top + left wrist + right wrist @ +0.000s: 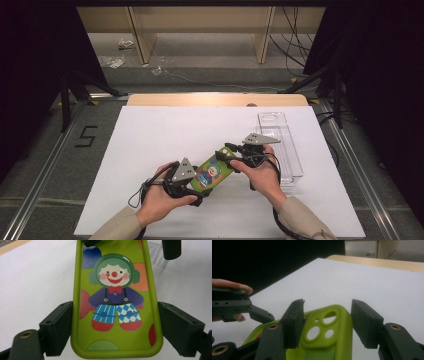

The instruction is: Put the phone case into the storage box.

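sleeves: beige | left claw: black, grey three-cornered plate, black looped cable | right claw: black, grey plate, black cable | jaws: blocky black pads, brass-ringed pivots

My jaws flank the camera-hole end of the green phone case; the other gripper holds its far end.

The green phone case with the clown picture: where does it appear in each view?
High view: green phone case, low centre, between both grippers.
Left gripper view: centre, clown side facing the camera.
Right gripper view: bottom centre, camera-hole end.
Shared landmark: white table cover.
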